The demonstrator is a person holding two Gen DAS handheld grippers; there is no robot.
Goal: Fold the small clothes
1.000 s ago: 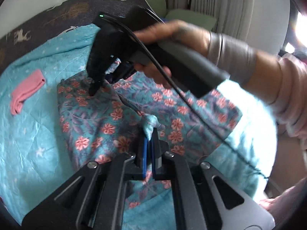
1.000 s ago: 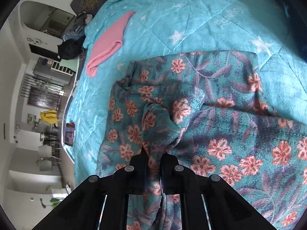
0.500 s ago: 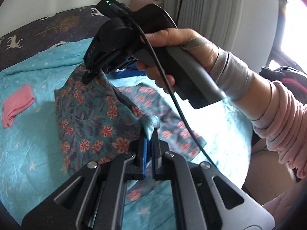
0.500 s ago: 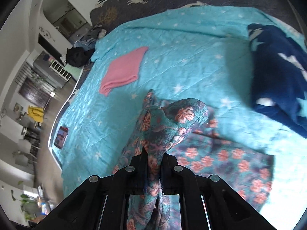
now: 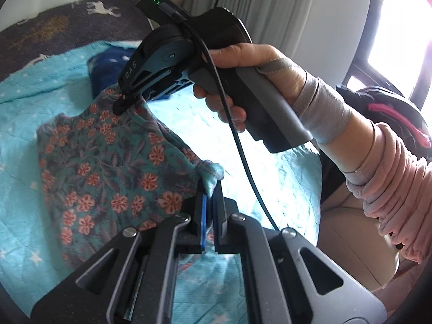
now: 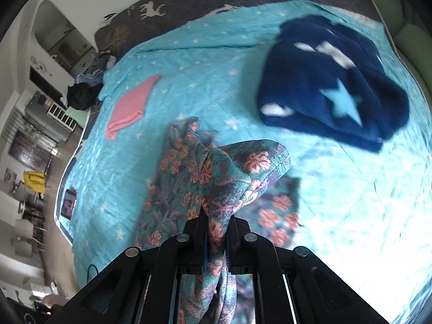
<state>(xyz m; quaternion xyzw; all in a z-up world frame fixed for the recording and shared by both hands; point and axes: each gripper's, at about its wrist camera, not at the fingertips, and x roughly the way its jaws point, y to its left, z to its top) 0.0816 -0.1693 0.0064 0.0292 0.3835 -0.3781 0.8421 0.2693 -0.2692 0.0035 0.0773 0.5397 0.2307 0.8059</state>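
Both claws are pinching the same flowered garment (image 5: 108, 162): the left claw (image 5: 210, 189) is pressed together on a bunched pale edge of it, and the right claw (image 6: 217, 232) is clamped on a thick gather of cloth that drapes down between its fingers. In the left view the right claw (image 5: 127, 105) shows at the far top corner of the garment, gripped by a person's hand (image 5: 237, 81). The garment hangs raised between the two grips, while its lower part trails on the turquoise quilt (image 6: 189, 62) of the bed.

The step in hand looks like lifting and spreading the garment before laying it down for a fold. To do it well, the two claws should likely draw apart until the edge between them runs taut and straight, held level with each other so the cloth hangs square. The bunched folds at each grip may leave wrinkles, so a gentle shake could help. It is best laid on bare quilt, clear of the dark blue star blanket (image 6: 332, 91) and the pink cloth (image 6: 129, 108).
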